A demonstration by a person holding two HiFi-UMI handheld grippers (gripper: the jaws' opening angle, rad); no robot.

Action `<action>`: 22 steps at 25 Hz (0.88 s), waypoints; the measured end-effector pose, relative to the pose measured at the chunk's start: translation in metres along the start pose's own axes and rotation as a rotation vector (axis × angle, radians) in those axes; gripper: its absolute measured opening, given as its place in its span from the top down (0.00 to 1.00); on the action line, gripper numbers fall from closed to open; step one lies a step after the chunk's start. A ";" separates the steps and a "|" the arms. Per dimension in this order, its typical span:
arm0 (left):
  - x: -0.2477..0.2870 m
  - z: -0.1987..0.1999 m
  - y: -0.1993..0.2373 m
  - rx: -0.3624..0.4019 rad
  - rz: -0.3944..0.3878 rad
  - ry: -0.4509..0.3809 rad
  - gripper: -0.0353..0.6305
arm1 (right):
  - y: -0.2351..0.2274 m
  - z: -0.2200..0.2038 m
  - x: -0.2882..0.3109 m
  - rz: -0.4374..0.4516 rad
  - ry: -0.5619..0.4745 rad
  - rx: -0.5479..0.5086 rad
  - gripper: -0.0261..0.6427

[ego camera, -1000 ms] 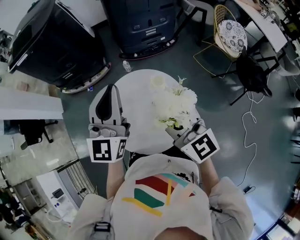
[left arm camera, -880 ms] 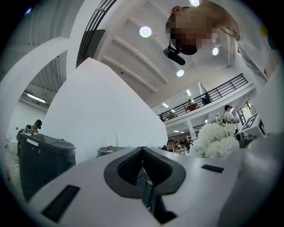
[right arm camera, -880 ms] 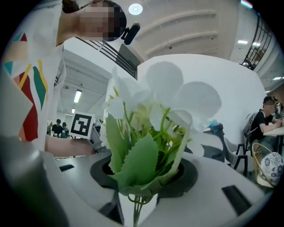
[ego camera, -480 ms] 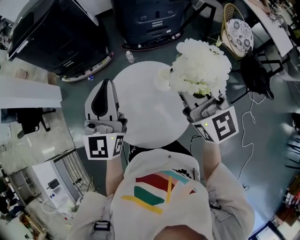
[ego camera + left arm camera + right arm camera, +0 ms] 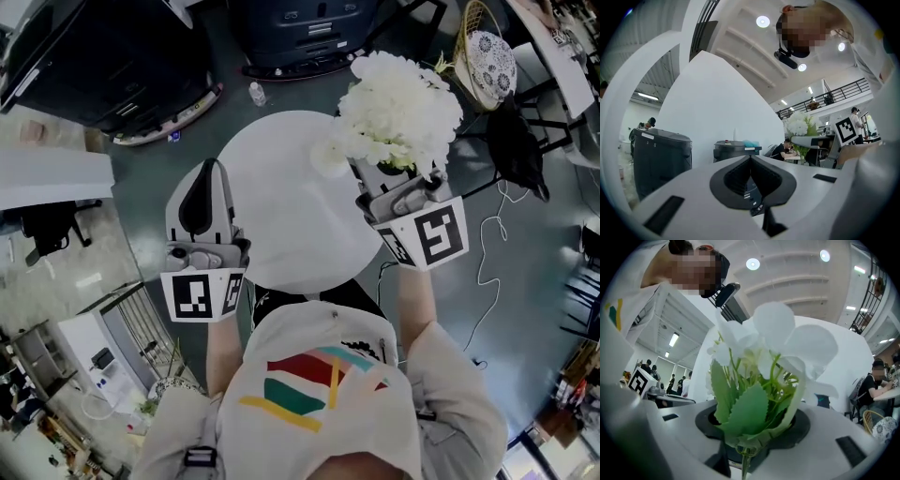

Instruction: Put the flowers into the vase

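Note:
My right gripper [image 5: 389, 180] is shut on the green stems of a bunch of white flowers [image 5: 398, 108]. It holds them upright above the right edge of the round white table [image 5: 281, 216]. In the right gripper view the leaves and stems [image 5: 747, 416] fill the gap between the jaws. A small white vase [image 5: 325, 157] stands on the table just left of the bunch, partly hidden by the blooms. My left gripper [image 5: 206, 187] hovers at the table's left edge, jaws together and holding nothing. The left gripper view shows the flowers [image 5: 799, 125] off to the right.
Large black bins and machines [image 5: 112, 66] stand on the floor beyond the table. A wire chair with a patterned cushion [image 5: 487, 56] and a dark chair [image 5: 516, 141] are at the upper right. A small bottle [image 5: 251, 92] and a cable [image 5: 492, 272] lie on the floor.
My right gripper has lifted the flowers from low over the table's near right part, up and out to its right edge. The left gripper has drifted slightly down and left.

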State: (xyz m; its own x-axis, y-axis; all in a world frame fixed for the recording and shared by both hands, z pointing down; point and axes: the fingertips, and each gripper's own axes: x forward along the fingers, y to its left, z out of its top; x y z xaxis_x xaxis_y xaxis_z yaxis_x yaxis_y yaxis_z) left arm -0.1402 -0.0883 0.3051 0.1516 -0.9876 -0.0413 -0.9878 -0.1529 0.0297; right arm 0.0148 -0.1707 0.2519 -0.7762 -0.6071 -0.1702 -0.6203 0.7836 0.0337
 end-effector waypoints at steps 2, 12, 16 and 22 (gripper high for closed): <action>0.007 -0.011 0.006 -0.006 0.002 0.021 0.94 | -0.003 -0.026 0.003 -0.016 0.024 0.026 0.66; 0.048 -0.059 0.002 -0.023 -0.124 0.142 0.94 | -0.007 -0.118 0.001 -0.111 0.192 -0.030 0.58; 0.064 -0.064 -0.007 -0.012 -0.192 0.169 0.94 | -0.012 -0.138 -0.004 -0.168 0.239 -0.033 0.43; 0.065 -0.080 -0.036 0.003 -0.250 0.216 0.94 | -0.014 -0.163 -0.030 -0.185 0.302 -0.015 0.34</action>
State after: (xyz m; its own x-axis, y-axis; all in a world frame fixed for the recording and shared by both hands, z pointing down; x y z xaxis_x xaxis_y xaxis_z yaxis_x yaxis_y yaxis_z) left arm -0.0917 -0.1501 0.3808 0.3930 -0.9045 0.1655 -0.9192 -0.3915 0.0428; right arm 0.0286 -0.1851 0.4175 -0.6477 -0.7518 0.1237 -0.7532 0.6562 0.0447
